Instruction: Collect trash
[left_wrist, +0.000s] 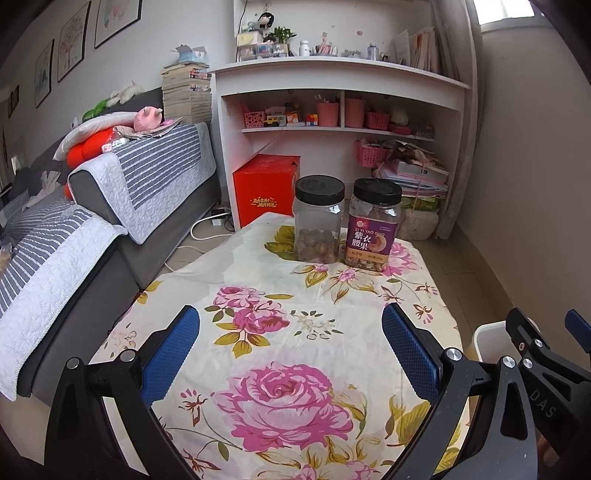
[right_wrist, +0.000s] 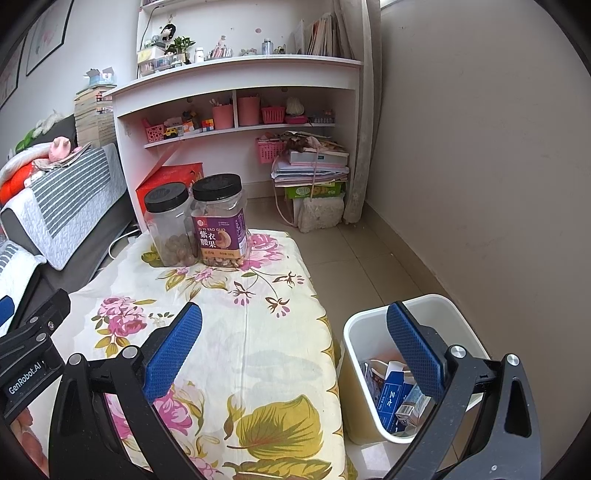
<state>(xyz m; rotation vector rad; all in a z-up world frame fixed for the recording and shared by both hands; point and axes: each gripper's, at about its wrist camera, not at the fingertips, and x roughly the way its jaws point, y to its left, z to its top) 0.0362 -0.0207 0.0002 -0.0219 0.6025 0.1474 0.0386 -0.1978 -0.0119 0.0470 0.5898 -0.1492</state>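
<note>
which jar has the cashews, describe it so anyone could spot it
On the flowered table, two black-lidded jars stand side by side at the far end. The cashew jar is the one nearer the wall; unlike the plain jar, it wears a purple label.

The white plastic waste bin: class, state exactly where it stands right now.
In the right wrist view, the white plastic waste bin stands on the tiled floor at lower right, beside the floral-clothed table, holding cartons.
</note>
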